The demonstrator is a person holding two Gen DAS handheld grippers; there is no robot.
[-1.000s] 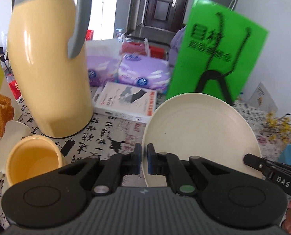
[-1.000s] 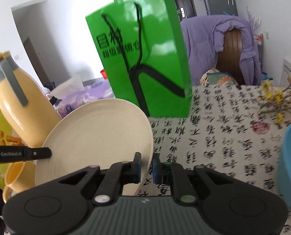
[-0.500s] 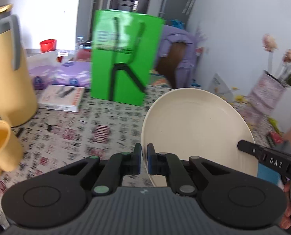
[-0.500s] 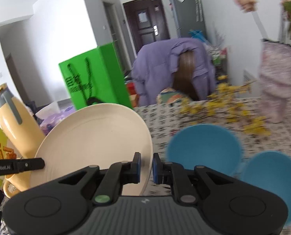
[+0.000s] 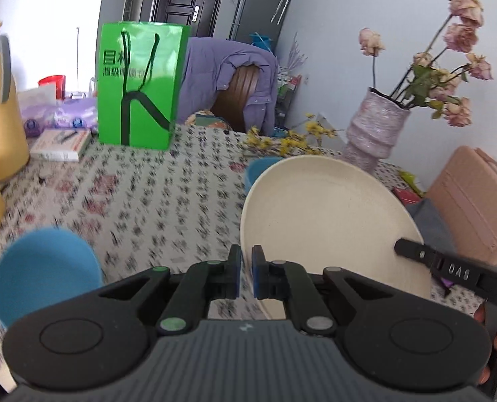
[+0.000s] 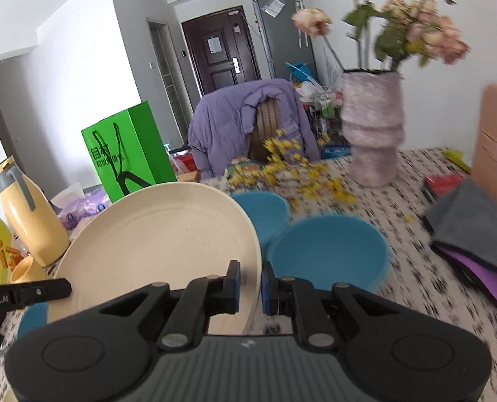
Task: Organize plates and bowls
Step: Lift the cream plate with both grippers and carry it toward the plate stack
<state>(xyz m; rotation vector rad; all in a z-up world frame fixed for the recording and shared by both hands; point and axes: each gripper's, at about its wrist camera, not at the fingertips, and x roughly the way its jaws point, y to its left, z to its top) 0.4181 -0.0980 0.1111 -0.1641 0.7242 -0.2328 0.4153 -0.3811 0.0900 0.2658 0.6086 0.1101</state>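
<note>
A cream plate [image 5: 325,221] hangs tilted above the patterned table, gripped on both sides. My left gripper [image 5: 246,268] is shut on its left rim. My right gripper [image 6: 250,284] is shut on its right rim, and one of its fingers [image 5: 449,268] shows in the left wrist view. In the right wrist view the plate [image 6: 161,234] fills the left. Two blue bowls sit just past it, one large [image 6: 329,254] and one smaller [image 6: 265,207]. A third blue bowl [image 5: 44,268] stands low at the left of the left wrist view.
A pink vase [image 6: 372,127] of dried flowers stands at the back right, with yellow blossoms [image 6: 302,177] strewn before it. A grey cloth [image 6: 466,221] and a pink case [image 5: 473,201] lie to the right. The green bag [image 5: 138,87] and yellow jug [image 6: 30,214] stand to the left.
Both grippers have carried the plate to the right across the table, away from the yellow jug and past the green bag. The blue bowls and the vase have come into view.
</note>
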